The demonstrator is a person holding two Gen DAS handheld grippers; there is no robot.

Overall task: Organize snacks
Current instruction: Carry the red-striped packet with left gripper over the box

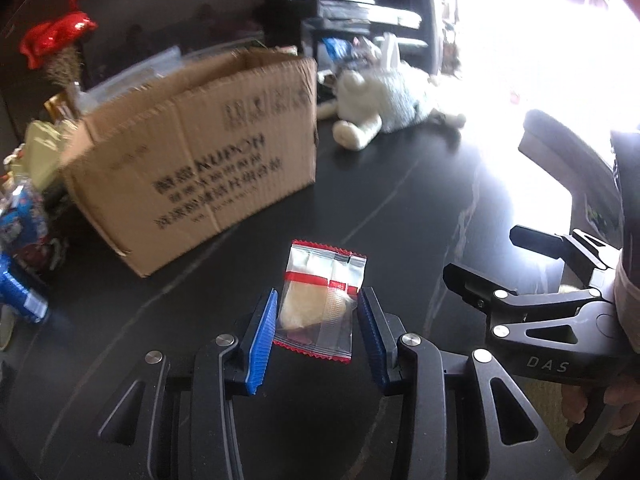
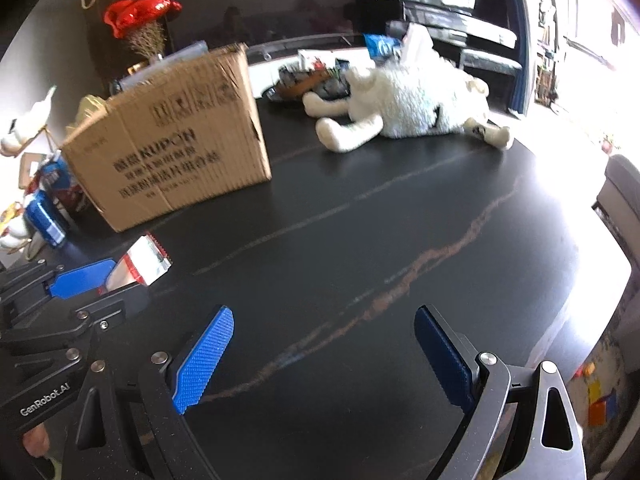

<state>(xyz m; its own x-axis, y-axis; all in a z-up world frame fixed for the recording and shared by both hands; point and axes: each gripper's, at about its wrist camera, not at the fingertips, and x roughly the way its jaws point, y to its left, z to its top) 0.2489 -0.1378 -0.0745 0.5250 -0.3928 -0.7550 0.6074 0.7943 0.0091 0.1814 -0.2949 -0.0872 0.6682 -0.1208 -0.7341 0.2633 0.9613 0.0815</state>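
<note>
A clear snack packet (image 1: 320, 304) with red edges and a pale cake inside sits between the blue pads of my left gripper (image 1: 318, 334). The pads touch its sides, so the gripper is shut on it, above the dark table. The packet also shows in the right wrist view (image 2: 142, 266), held by the left gripper (image 2: 96, 276). An open cardboard box (image 1: 200, 160) stands behind it to the left, and it also shows in the right wrist view (image 2: 172, 140). My right gripper (image 2: 324, 354) is open and empty over the dark table (image 2: 380, 240); it shows at the right of the left wrist view (image 1: 480, 264).
A white plush toy (image 2: 408, 108) lies on the table behind the box, to the right. Blue snack packs (image 1: 20, 240) and other items crowd the left edge. A red foil decoration (image 2: 140, 12) stands at the back left. A chair (image 2: 620, 200) stands at the table's right side.
</note>
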